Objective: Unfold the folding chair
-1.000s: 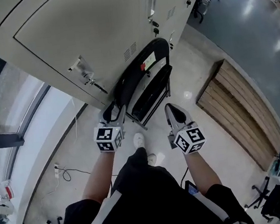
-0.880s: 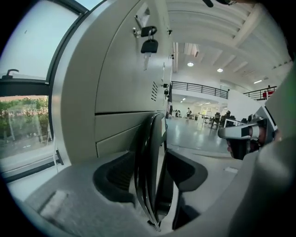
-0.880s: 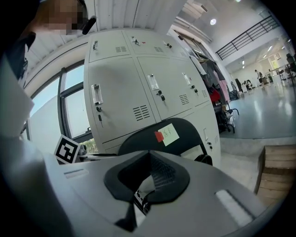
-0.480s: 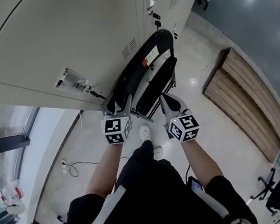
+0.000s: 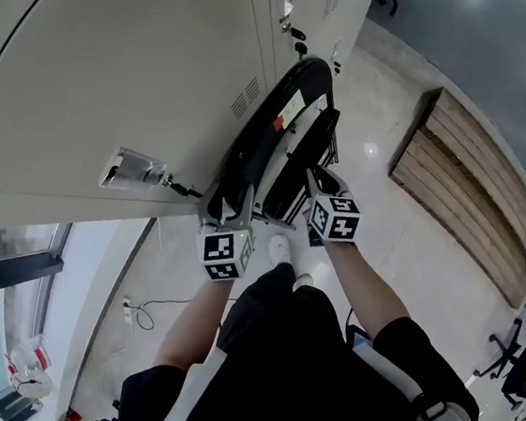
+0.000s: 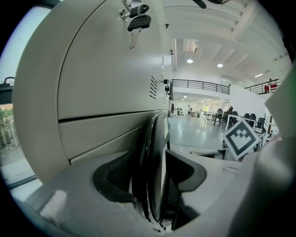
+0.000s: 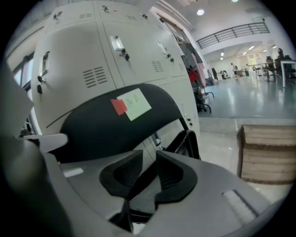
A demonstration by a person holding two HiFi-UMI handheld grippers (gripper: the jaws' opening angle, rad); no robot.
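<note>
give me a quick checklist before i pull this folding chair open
1. Folding chair folded, leaning on the lockers: ok.
2. Left claw astride the chair's side edge. Its jaws have just been closing, with the edge between them and the pads not pressing yet: not ok.
3. Right claw low on the chair's front. Its jaws have just been opening, with a black chair bar in the narrow gap, not gripped: not ok.
4. Chair feet planted: not visible behind the claws: cannot tell.
5. Room to swing out: white shoe stands close in front: cannot tell.
</note>
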